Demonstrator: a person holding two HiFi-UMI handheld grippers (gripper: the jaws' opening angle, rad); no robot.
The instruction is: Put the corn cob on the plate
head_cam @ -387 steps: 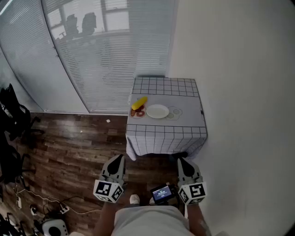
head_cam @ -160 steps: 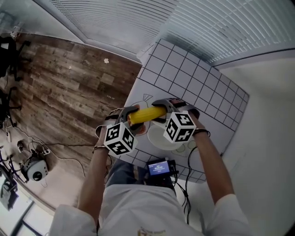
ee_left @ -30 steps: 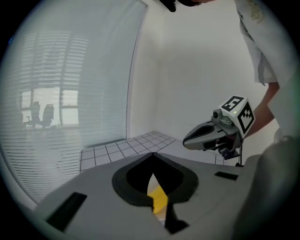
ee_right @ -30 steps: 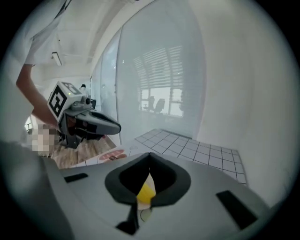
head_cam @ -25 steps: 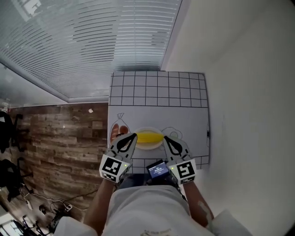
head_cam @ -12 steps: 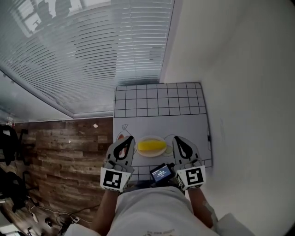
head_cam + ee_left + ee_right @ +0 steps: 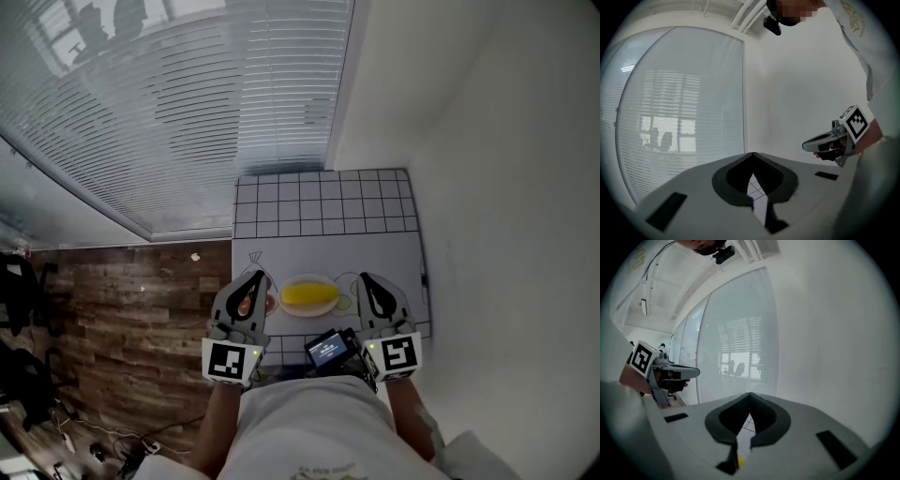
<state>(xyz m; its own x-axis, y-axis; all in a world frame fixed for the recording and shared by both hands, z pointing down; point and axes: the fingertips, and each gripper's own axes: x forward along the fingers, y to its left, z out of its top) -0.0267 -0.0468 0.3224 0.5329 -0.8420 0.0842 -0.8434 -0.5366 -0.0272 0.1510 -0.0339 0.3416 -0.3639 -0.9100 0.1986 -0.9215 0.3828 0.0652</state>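
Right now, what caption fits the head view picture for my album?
A corn cob lies on the white plate, with the shut left gripper and right gripper held either side.

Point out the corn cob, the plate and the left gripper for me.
corn cob (image 7: 309, 295): head view, middle of the yellow cob.
plate (image 7: 309, 278): head view, bare white rim on the far side.
left gripper (image 7: 251, 275): head view, tips of its shut jaws.

Bright daylight comes through the window blinds (image 7: 178, 112) and the white wall (image 7: 487, 141) glows. Both gripper views are round with dark corners and bent lines. Up close, the left tool (image 7: 752, 157) looks fuzzy
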